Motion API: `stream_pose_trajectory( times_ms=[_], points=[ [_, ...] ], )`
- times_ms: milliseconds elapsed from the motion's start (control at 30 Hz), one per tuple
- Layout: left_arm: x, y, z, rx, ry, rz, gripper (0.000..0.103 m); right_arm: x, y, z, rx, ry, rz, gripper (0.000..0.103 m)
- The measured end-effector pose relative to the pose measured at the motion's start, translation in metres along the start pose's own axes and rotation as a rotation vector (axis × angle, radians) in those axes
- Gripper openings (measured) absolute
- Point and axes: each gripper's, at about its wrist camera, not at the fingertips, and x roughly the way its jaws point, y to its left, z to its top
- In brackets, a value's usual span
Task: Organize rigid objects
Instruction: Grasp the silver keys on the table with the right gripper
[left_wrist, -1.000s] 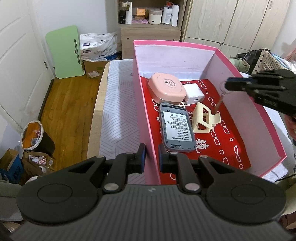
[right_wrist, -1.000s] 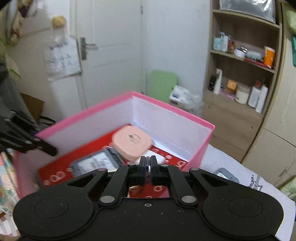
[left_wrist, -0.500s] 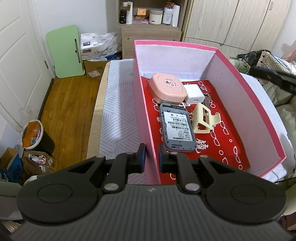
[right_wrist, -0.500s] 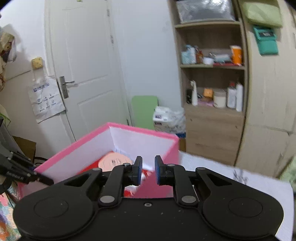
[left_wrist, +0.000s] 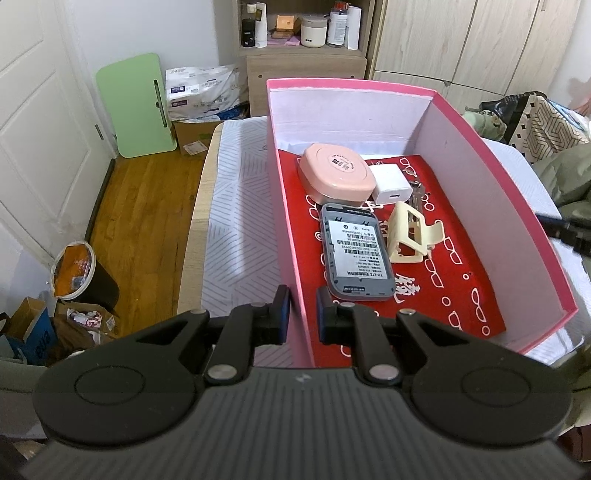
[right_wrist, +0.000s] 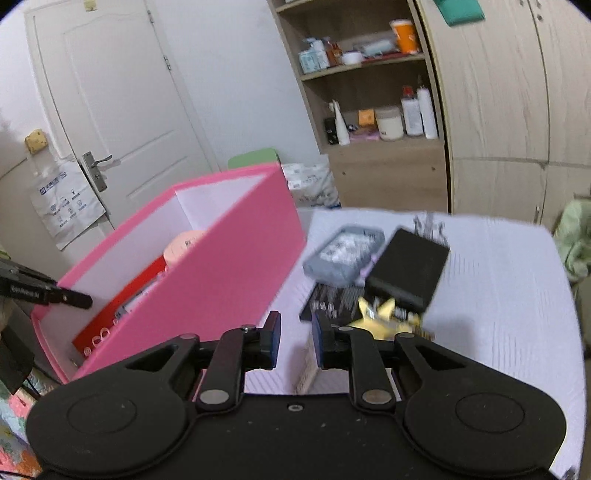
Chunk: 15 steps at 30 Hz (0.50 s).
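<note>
A pink box (left_wrist: 498, 206) with a red lining stands on the bed. In it lie a pink round case (left_wrist: 334, 172), a white charger (left_wrist: 390, 183), keys (left_wrist: 415, 197), a grey device (left_wrist: 354, 251) and a cream clip (left_wrist: 412, 232). My left gripper (left_wrist: 300, 314) is shut on the box's left wall. My right gripper (right_wrist: 294, 339) is open and empty, outside the box (right_wrist: 221, 266). Ahead of it on the bed lie a grey device (right_wrist: 341, 253), a black box (right_wrist: 408, 267), a dark patterned flat item (right_wrist: 332, 302) and a yellow star-shaped object (right_wrist: 380, 317).
The white patterned bedspread (left_wrist: 236, 229) runs left of the box, with wood floor (left_wrist: 140, 214) and a bin (left_wrist: 77, 273) beyond the bed edge. A shelf unit (right_wrist: 373, 92) and wardrobe (right_wrist: 509, 110) stand behind. Clothes (left_wrist: 554, 147) lie to the right.
My right gripper let the keys go into the box, opened, and swung out of the box to the right, over the items on the bed. The left gripper has not moved.
</note>
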Motion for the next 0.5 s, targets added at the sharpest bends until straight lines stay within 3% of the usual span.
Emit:
stream_pose_trajectory(
  times_ms=[133,267,400,500],
  points=[
    [0.0,0.0,0.0,0.001,0.004,0.002,0.013,0.014,-0.007,-0.014,0.0,0.046,-0.016,0.024],
    [0.001,-0.002,0.0,0.001,0.008,0.007,0.013,0.027,-0.004,-0.02,-0.057,0.062,-0.058,0.036],
    [0.001,-0.003,0.001,-0.001,0.007,0.012,0.013,0.036,0.0,-0.018,-0.106,0.042,-0.077,0.046],
    [0.001,-0.004,0.001,-0.003,0.01,0.015,0.013,0.045,0.006,-0.017,-0.134,0.015,-0.096,0.047]
  ],
)
